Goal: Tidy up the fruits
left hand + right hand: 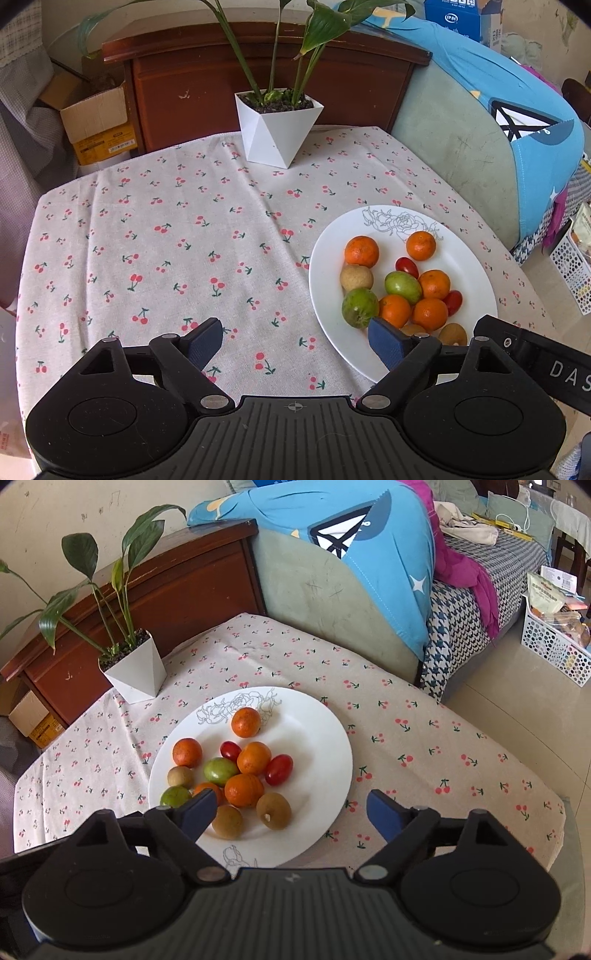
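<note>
Both claws spread and empty, left gripper (295,341) over cherry-print tablecloth (166,240), right gripper (290,812) at near rim of white oval china plate (317,738); piled small round fruits (236,775) touch, so a pinch could roll neighbours off.

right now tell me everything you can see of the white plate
The white plate is round, glossy, ceramic-looking, with grey line-drawn roses on its far and near rims. It lies flat on the cherry-print tablecloth, right of the white plant pot. It holds small oranges, green fruits, red cherry tomatoes and brown longan-like fruits, clustered left of centre. Neither claw touches it.
</note>
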`<state>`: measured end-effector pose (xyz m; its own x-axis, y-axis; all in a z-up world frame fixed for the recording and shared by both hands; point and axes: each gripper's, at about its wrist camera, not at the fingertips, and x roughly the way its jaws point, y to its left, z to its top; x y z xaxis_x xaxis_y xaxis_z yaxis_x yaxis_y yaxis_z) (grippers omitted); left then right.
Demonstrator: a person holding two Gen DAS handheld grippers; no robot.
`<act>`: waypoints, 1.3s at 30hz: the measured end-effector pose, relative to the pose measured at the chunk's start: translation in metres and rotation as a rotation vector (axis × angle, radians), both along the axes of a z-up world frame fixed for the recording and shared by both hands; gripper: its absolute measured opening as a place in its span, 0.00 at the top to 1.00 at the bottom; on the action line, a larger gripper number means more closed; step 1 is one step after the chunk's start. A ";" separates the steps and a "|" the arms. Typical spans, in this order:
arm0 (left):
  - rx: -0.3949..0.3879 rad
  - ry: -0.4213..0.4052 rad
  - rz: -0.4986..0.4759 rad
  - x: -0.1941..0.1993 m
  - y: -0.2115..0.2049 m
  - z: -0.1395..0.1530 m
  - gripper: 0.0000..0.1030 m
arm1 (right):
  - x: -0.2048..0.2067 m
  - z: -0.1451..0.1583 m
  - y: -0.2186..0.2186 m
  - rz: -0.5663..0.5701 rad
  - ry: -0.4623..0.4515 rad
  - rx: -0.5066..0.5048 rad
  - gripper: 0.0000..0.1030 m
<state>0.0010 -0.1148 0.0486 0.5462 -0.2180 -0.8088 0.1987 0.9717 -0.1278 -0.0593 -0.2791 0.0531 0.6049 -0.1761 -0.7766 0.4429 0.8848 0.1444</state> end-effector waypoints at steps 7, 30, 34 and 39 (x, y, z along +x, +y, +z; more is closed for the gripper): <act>0.025 0.011 -0.001 -0.003 -0.001 -0.002 0.15 | 0.002 -0.003 0.001 0.006 0.019 -0.024 0.13; 0.087 0.004 -0.007 -0.003 -0.002 -0.003 0.15 | 0.008 -0.014 0.003 0.003 0.071 -0.098 0.09; 0.094 -0.004 -0.010 -0.003 -0.003 -0.003 0.15 | 0.009 -0.015 0.004 0.001 0.073 -0.110 0.09; 0.100 -0.014 -0.014 -0.004 -0.004 -0.001 0.15 | 0.009 -0.015 0.004 0.003 0.072 -0.113 0.09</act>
<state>-0.0034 -0.1184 0.0471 0.5548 -0.1443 -0.8194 0.2129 0.9767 -0.0278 -0.0506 -0.2752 0.0379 0.5489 -0.2636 -0.7932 0.4461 0.8949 0.0113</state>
